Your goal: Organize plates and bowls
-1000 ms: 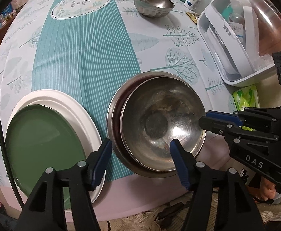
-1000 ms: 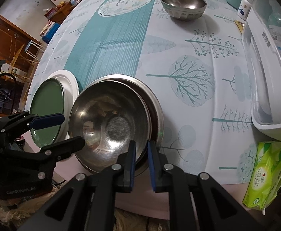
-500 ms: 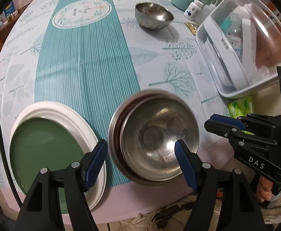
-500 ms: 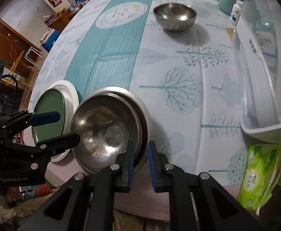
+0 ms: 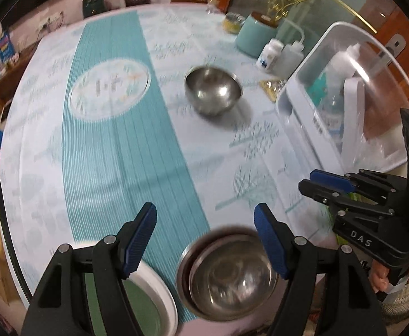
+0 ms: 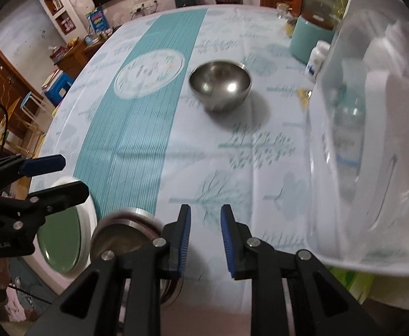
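Both views are motion-blurred. At the table's point(image 5: 106, 168) near edge, the green plate point(image 6: 61, 238) on a white plate point(image 6: 89, 218) is cut off by gripper arms, and only the left view shows the 2 nested steel bowls point(image 5: 229, 274) whole. A single steel bowl point(image 6: 220, 85) stands toward the far edge. The left gripper point(image 5: 204, 240) gapes wide, holding nothing. The right gripper point(image 6: 204, 240), just been opening, stands slightly parted, empty.

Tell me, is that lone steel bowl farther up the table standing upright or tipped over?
Upright. The lone steel bowl sits on its rounded base on the tablecloth, with its open rim facing up. Its inside is not visible, so I cannot tell whether it is empty.
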Available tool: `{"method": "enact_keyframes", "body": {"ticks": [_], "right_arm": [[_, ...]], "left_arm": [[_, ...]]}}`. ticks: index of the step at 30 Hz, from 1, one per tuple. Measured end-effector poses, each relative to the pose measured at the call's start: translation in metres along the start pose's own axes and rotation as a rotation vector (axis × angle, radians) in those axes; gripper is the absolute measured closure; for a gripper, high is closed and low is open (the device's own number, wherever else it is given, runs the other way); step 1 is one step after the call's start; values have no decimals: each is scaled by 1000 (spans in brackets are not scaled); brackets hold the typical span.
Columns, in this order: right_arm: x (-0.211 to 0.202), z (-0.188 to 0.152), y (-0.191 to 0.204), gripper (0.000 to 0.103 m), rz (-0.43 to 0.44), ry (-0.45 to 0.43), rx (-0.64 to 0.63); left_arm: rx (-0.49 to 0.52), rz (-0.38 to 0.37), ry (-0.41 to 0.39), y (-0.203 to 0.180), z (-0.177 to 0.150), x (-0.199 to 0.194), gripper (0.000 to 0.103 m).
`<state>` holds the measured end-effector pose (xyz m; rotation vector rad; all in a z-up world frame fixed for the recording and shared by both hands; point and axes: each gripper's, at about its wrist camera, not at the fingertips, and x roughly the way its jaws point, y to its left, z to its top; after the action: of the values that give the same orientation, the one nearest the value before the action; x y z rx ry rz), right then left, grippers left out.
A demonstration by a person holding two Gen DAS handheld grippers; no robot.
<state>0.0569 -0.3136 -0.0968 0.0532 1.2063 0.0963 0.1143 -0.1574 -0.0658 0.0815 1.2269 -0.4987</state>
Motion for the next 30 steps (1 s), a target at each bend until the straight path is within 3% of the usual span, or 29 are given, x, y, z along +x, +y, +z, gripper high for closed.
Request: {"method": "enact_keyframes", "body": {"ticks": [8, 11, 14, 22, 30], "right_arm": [[-15, 52, -14, 78, -26, -104, 54], [-16, 77, -19, 69, -43, -156, 86], [-7, 99, -25, 69, -46, -173, 115], [50, 142, -48, 69, -69, -99, 206], [101, 158, -62, 69, -52, 3, 267]], "left_arm": [[45, 19, -89, -1, 72, 2, 27], [39, 26, -94, 1, 99, 18, 27], [21, 32, -79, 7, 122, 44, 27], [-79, -11, 1, 28, 156, 117, 27], [-169, -13, 69, 54, 162, 173, 28]]}}
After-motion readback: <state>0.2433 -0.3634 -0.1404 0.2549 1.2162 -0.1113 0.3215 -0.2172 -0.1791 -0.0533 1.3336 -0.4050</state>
